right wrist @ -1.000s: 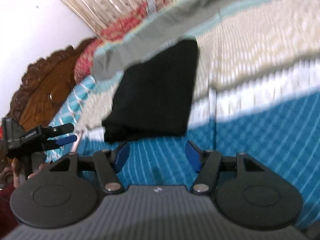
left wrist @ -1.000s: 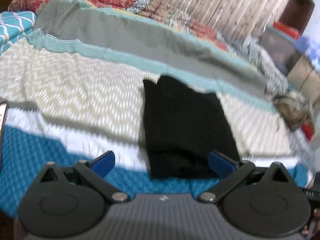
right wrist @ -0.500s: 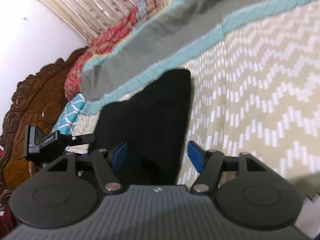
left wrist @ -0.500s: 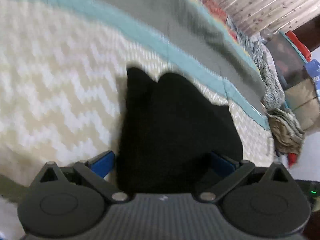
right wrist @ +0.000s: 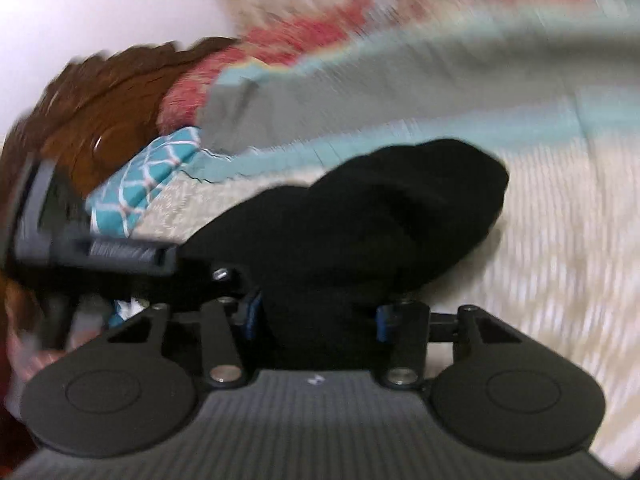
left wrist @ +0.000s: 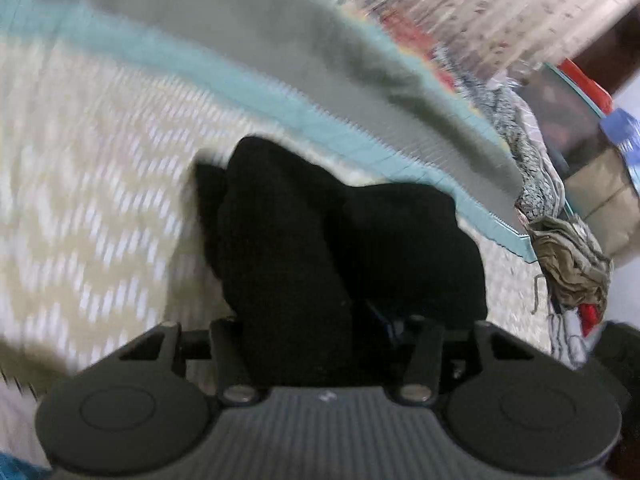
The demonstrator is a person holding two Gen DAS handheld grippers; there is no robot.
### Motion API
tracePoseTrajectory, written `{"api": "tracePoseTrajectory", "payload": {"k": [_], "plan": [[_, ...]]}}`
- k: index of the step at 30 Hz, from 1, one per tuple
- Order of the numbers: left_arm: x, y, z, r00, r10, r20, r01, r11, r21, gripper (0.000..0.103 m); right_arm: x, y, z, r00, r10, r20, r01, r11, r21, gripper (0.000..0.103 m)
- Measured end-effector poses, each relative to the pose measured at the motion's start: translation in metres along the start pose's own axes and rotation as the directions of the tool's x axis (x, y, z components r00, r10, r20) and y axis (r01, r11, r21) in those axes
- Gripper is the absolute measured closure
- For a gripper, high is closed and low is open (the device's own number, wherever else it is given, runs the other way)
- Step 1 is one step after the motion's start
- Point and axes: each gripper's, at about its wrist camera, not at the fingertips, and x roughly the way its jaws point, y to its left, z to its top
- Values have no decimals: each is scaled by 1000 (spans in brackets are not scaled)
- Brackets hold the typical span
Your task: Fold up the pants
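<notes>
the left gripper (left wrist: 316,320) is down on the folded black fabric pants (left wrist: 320,248), and its jaws are closing with a thick ridge of the dark cloth bunched up between them. the left blue pad is buried behind the fabric and only a sliver of the right one shows, so whether the pads already press on the cloth i cannot tell. the pants lie on the cream zigzag-patterned bedspread (left wrist: 92,208), just this side of its grey and teal bands. off past the bed's right end sits a crumpled olive-brown cloth heap (left wrist: 572,264) with a scrap of red beneath it.

over on the other side, the right gripper (right wrist: 316,316) is closing too, and here the black pants (right wrist: 360,232) rise as a rounded hump straight out from between the blue fingertips (right wrist: 382,322), cloth filling the whole gap and lying against both pads. in this view the left tool's dark body pokes in from the left edge at the same bundle. behind it, a teal lattice-print pillow (right wrist: 144,184) leans by the carved brown wooden headboard (right wrist: 100,120), with a red patterned cover beyond. everything is smeared with motion blur.
</notes>
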Motion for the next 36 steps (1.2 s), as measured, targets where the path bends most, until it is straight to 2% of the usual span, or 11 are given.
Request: {"api": "tracePoseTrajectory", "payload": {"k": [2,5,9,12,14,15,16,17,20,28,36], "plan": [[-7,-17,20,998,-11,69,7,998,60,58,-10,9,15,995,-34,92,42,995,-90,51],[-6,-41,61,982,-55,181,29,989,143,58,-19,-10,49,974,-42,222,57,996,-63,51],[45,-71,111,965,-21,261,-30,982,189,48,-3,-52,87,946,-114,304,130,991,-33,50],[116,-71,136,976,94,196,-129,976,175,23,33,-94,103,940,-224,258,223,974,34,48],[169,-56,136,959,263,100,-276,950,144,25,65,-127,103,944,-297,147,285,953,99,46],[193,-47,131,943,331,31,-332,933,137,17,84,-145,98,939,-339,54,328,933,146,38],[204,-40,123,946,322,38,-324,936,139,9,96,-165,85,935,-354,-3,347,914,212,26],[200,-44,113,940,319,121,-336,927,165,7,94,-180,74,952,-303,33,281,915,289,22],[197,-48,104,927,339,162,-364,918,161,4,80,-196,66,970,-219,101,168,914,368,22],[130,-63,83,900,394,186,-422,894,153,5,37,-149,50,933,-356,59,310,874,375,17],[49,-98,-6,888,432,160,-459,861,218,0,-35,-79,6,911,-407,70,363,871,330,16]]}}
